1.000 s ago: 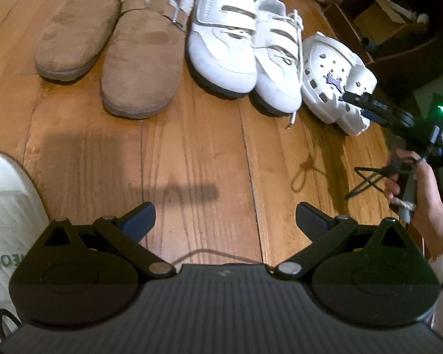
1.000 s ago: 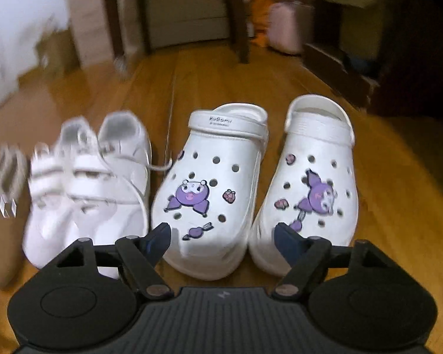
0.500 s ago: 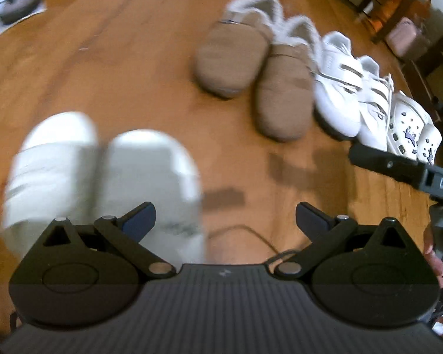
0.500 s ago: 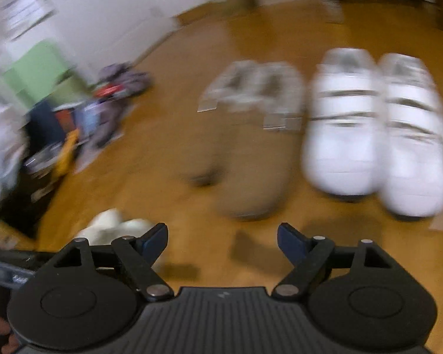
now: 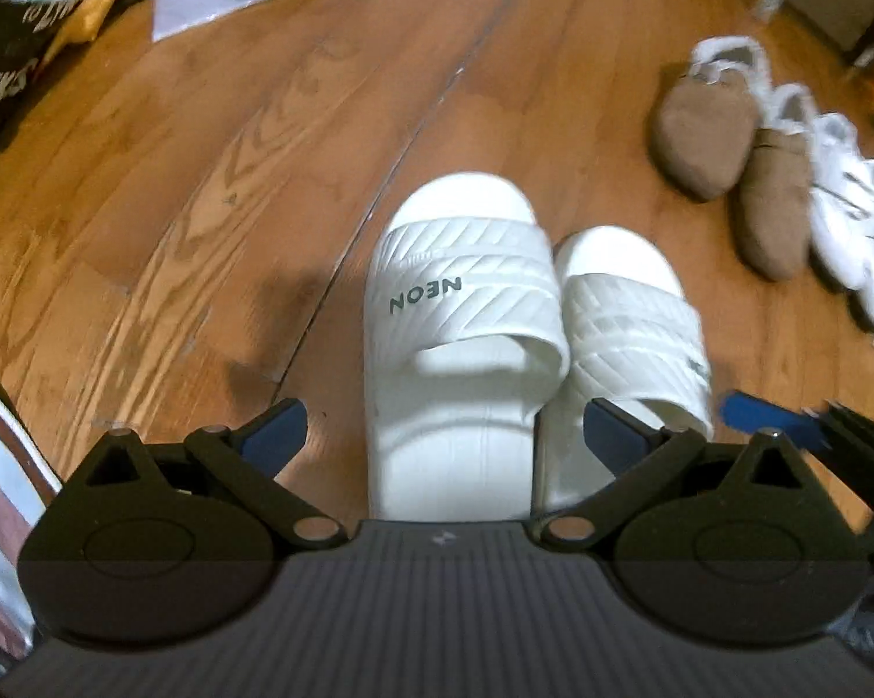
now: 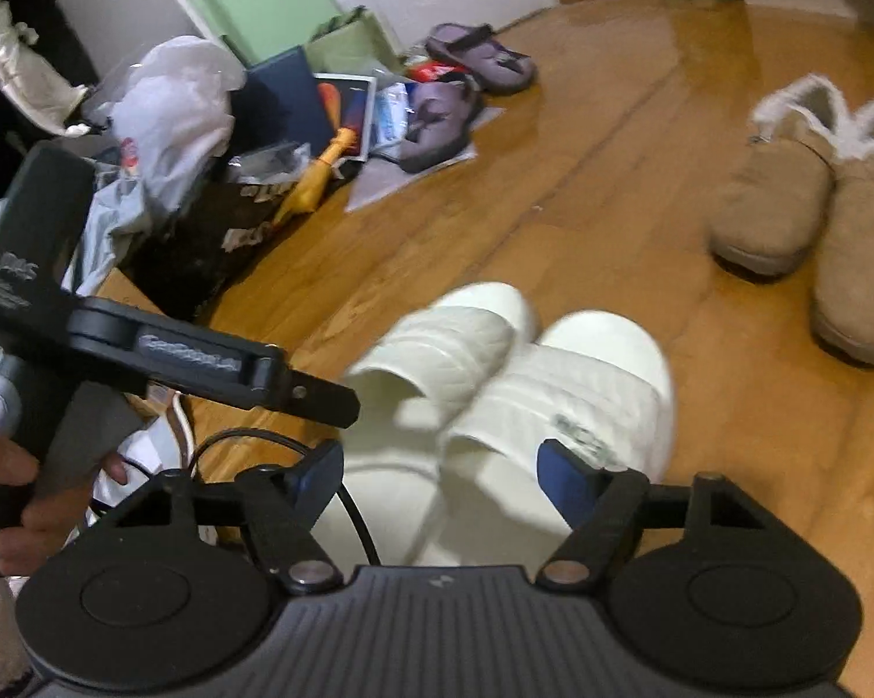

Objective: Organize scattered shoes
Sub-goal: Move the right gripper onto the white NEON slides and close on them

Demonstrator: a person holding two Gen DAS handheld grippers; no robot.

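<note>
Both grippers have swung away from the lined-up tan slippers (image 5: 704,134) and white sneakers (image 5: 856,244) to the white slide sandals (image 5: 460,314) lying on the floor, left gripper (image 5: 443,436) wide and empty, right gripper (image 6: 440,477) narrowing, gripping nothing.

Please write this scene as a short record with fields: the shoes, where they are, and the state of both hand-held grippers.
surface: wooden floor
nearest shoes: white slides, side by side, toes pointing away
row at right: tan slippers, then white sneakers
far shoes: purple clogs beside the clutter
left hand-held gripper: open, over the slides, holding nothing
right hand-held gripper: jaws closing, not yet pressing a slide
</note>
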